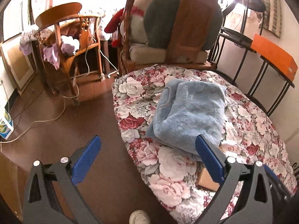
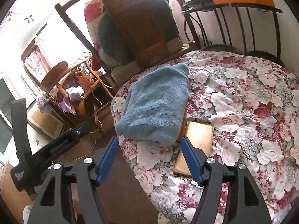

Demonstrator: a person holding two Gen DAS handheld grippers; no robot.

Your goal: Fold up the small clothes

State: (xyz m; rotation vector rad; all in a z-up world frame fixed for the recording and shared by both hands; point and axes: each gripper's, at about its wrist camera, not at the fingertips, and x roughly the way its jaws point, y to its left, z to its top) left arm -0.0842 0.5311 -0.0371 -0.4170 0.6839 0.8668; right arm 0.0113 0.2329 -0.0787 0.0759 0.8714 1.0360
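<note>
A fluffy light-blue garment (image 1: 188, 112) lies folded into a thick bundle on the floral bedspread (image 1: 172, 184), near the bed's left edge. In the right wrist view the same garment (image 2: 155, 104) sits just beyond the fingertips. My left gripper (image 1: 147, 141) hovers above and short of the bundle, jaws wide apart, nothing between the blue pads (image 1: 86, 160). My right gripper (image 2: 149, 140) is also open and holds nothing, its pads (image 2: 192, 160) clear of the cloth. The left gripper's black body (image 2: 46, 145) shows at the left of the right wrist view.
A flat tan book or board (image 2: 196, 145) lies on the bedspread (image 2: 252, 112), partly under the garment. Wooden chairs with lilac clothes (image 1: 65, 46) stand on the brown floor to the left, with cables trailing. A black metal headboard (image 1: 261, 74) carries an orange box (image 1: 274, 56). A shoe (image 1: 139, 217) shows below.
</note>
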